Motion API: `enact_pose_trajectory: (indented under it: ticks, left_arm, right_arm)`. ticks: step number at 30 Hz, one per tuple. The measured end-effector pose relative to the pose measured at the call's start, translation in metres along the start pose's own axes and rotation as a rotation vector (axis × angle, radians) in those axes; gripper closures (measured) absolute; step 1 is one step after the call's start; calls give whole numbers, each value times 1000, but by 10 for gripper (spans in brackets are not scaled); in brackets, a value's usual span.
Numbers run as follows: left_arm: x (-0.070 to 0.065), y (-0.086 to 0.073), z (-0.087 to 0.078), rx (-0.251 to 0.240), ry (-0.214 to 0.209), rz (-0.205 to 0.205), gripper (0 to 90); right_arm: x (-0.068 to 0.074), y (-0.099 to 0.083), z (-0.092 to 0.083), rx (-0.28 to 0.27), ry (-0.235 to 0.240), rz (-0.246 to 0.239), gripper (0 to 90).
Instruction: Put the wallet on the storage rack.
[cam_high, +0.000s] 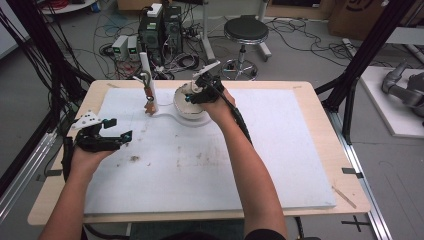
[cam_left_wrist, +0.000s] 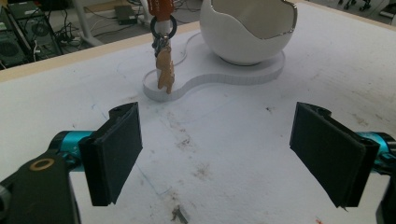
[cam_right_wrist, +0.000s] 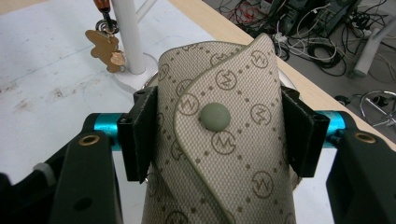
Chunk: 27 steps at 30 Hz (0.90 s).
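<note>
Between the right gripper's (cam_right_wrist: 217, 135) jaws, pouch (cam_right_wrist: 219, 140), bottom cropped.

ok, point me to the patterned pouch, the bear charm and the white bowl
patterned pouch (cam_right_wrist: 219, 140): right gripper view, on its front flap just below the snap button.
bear charm (cam_left_wrist: 165, 72): left gripper view, on the bear's body.
white bowl (cam_left_wrist: 243, 39): left gripper view, on its outer wall.

Lab: computer towers (cam_high: 160, 30), floor cables (cam_high: 300, 35), stool (cam_high: 245, 31).

Beige monogram-patterned pouch (cam_right_wrist: 219, 140); white bowl (cam_left_wrist: 247, 35), silver-rimmed.
</note>
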<state>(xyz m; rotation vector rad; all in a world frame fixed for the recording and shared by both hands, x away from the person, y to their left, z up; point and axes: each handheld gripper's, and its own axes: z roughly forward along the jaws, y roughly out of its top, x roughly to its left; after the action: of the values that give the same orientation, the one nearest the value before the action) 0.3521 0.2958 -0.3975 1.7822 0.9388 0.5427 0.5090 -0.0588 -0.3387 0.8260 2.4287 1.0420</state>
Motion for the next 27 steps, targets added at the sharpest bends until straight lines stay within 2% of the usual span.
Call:
enact_pose_trajectory:
  ticks: [3, 6, 14, 17, 27]
  left_arm:
    - [0, -1, 0, 5, 2, 1, 169]
    - [-1, -1, 1, 8, 1, 5, 169]
    - [-2, -1, 2, 8, 5, 4, 169]
    - [-1, -1, 1, 9, 5, 4, 169]
    - [0, -1, 0, 6, 5, 4, 169]
  right_arm:
    - [-1, -3, 7, 25, 6, 15, 365]
    - [-3, -3, 10, 12, 13, 22, 365]
    - [3, -2, 15, 2, 24, 0, 365]
    - [5, -2, 18, 14, 26, -16, 364]
    - [7, -5, 32, 61, 19, -6, 362]
